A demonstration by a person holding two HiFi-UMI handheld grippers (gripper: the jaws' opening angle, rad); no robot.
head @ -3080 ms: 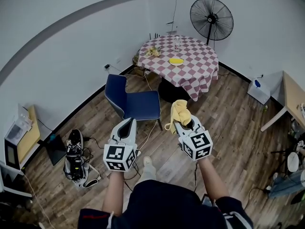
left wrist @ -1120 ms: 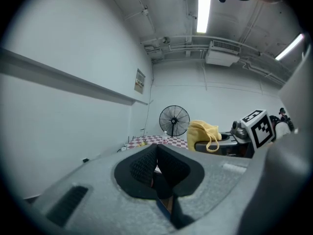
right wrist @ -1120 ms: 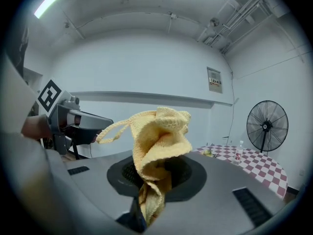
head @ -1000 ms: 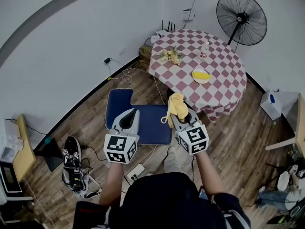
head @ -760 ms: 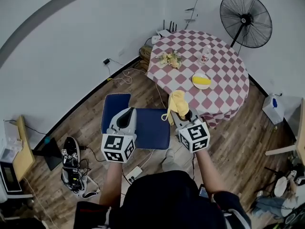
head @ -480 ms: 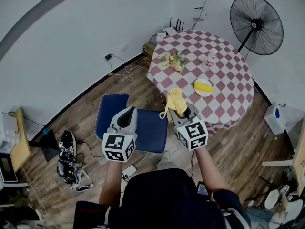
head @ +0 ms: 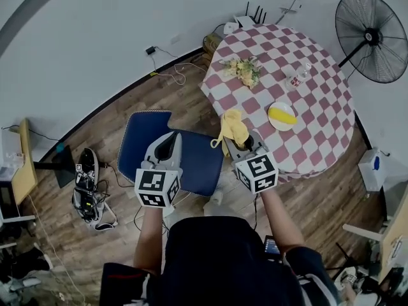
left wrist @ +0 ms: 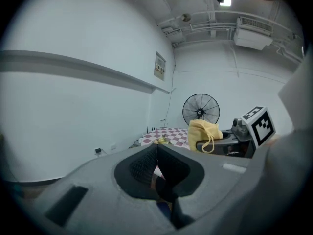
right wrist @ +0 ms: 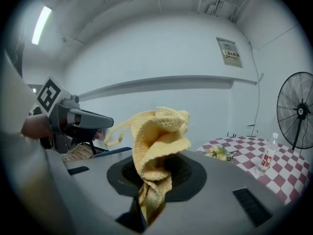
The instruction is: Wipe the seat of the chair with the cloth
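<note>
The right gripper (head: 240, 144) is clamped on the yellow cloth (head: 233, 127), which is bunched above its jaws and held up over the far right corner of the blue chair (head: 203, 164). The left gripper (head: 167, 142) is closed and empty. This looks like the approach step. Next, the cloth must come down flat onto the seat and then sweep across it.

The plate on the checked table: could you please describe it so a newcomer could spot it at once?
Find the round table with the red-and-white checked cover, beside the black standing fan. On it, nearer the person than the flowers and the clear bottle, lies the plate: the only white round dish, with something yellow on it.
</note>
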